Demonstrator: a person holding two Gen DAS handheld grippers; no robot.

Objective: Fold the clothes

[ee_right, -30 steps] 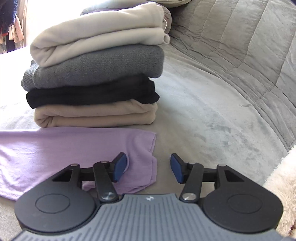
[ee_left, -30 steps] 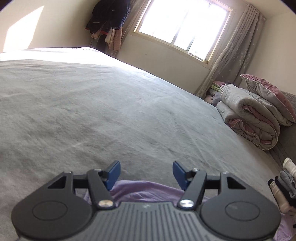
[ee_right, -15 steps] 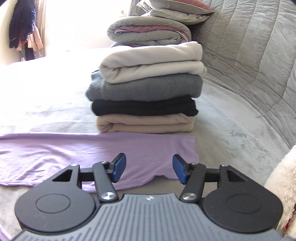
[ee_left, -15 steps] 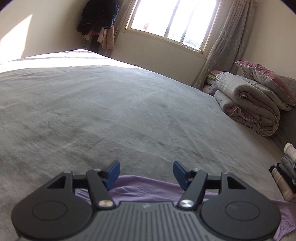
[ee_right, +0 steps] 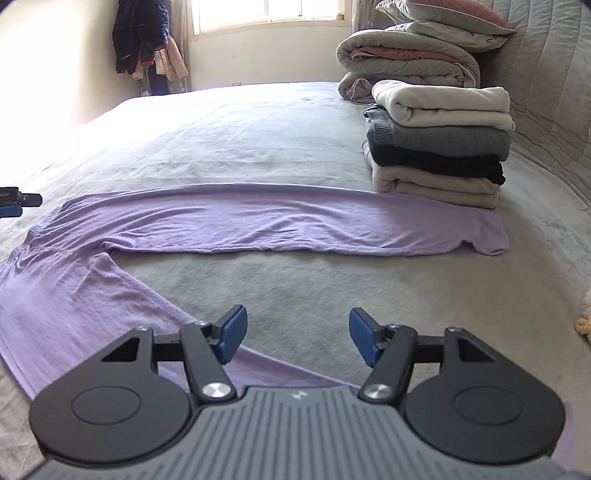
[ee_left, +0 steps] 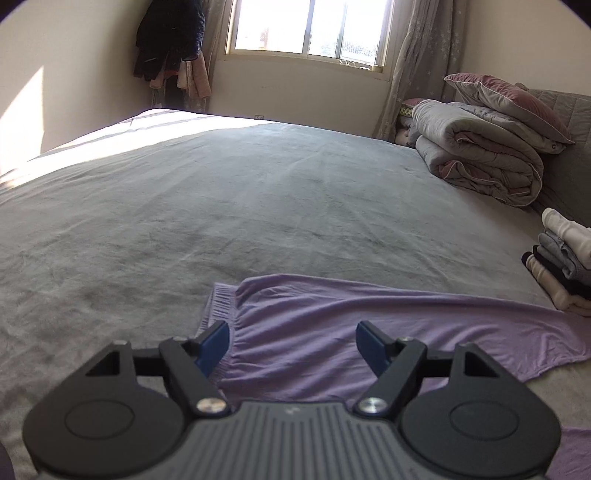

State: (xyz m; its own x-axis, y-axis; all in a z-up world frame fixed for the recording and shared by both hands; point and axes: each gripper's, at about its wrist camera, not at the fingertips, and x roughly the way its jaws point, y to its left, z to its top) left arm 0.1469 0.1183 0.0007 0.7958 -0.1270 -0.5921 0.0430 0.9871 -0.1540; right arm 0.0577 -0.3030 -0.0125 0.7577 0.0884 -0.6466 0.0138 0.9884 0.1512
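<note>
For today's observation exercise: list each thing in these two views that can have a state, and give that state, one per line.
Left tongs: open, empty.
Right tongs: open, empty.
Purple trousers: unfolded, spread flat on the bed, legs apart.
Stack of clothes: folded, piled neatly.
Duvet: rolled up, pillow on top.

Both wrist cameras sit low over the grey bed point(ee_left: 258, 192), each looking forward past its own spread blue fingertips toward the window point(ee_left: 306, 27) wall. The left view hangs close above the lilac trousers' waistband point(ee_left: 221, 302); the right view takes in both legs. Both show the folded clothes stack point(ee_right: 439, 144) and rolled quilt point(ee_left: 480, 162).
</note>
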